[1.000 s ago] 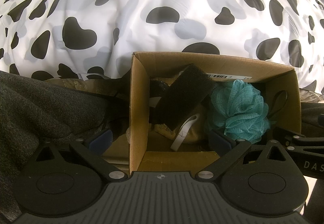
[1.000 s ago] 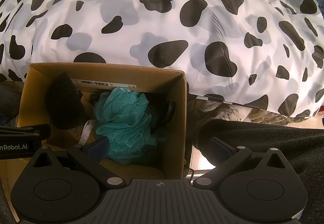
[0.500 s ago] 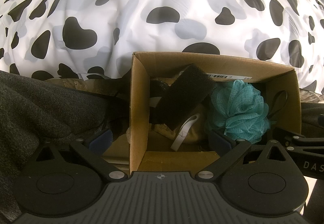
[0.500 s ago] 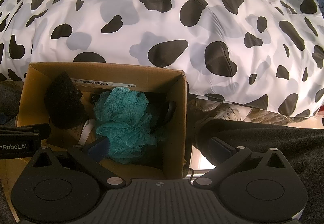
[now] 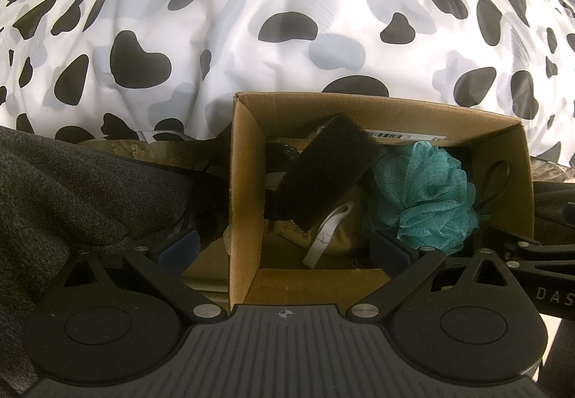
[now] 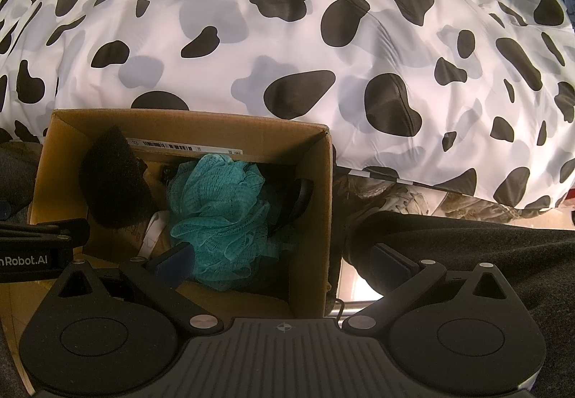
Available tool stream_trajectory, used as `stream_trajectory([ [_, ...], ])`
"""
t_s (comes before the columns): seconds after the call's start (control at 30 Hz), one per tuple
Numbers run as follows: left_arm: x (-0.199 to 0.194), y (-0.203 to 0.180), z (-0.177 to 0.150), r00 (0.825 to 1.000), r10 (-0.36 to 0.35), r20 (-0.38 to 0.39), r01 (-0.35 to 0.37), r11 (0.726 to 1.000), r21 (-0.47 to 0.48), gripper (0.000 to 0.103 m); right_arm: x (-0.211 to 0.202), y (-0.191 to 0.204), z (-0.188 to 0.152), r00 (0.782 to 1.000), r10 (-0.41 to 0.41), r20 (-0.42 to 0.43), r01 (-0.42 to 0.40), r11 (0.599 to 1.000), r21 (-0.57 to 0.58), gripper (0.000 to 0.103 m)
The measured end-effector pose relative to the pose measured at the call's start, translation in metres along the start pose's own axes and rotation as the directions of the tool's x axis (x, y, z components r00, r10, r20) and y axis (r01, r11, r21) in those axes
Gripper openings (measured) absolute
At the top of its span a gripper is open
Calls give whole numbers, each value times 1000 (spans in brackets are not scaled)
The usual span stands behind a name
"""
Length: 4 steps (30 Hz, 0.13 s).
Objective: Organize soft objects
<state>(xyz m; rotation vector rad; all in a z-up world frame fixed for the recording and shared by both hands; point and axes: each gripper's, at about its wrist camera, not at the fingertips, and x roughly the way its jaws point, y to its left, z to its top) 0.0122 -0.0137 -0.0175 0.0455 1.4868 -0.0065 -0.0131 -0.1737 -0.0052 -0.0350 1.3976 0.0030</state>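
Note:
An open cardboard box (image 5: 244,182) (image 6: 316,189) holds a black foam sponge (image 5: 327,175) (image 6: 111,182), a teal mesh bath pouf (image 5: 427,193) (image 6: 219,214), a tan soft item with a white strap (image 5: 334,229) and a dark object with a loop (image 5: 496,178). My left gripper (image 5: 284,247) is open and empty, straddling the box's left wall. My right gripper (image 6: 284,261) is open and empty, straddling the box's right wall, its left finger (image 6: 176,259) next to the pouf.
A cow-print white and black bedspread (image 5: 287,20) (image 6: 323,38) fills the space behind the box. Dark grey fabric lies at the left (image 5: 64,189) and at the right (image 6: 467,247). The other gripper's arm shows at the edge of each view (image 5: 539,254).

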Motion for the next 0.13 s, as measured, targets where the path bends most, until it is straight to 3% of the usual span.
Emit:
stream_trajectory([
  [0.13, -3, 2, -2, 1000, -12, 20, 12, 1000, -11, 103, 0, 0, -1, 1000, -3, 0, 3, 1000, 1, 103],
])
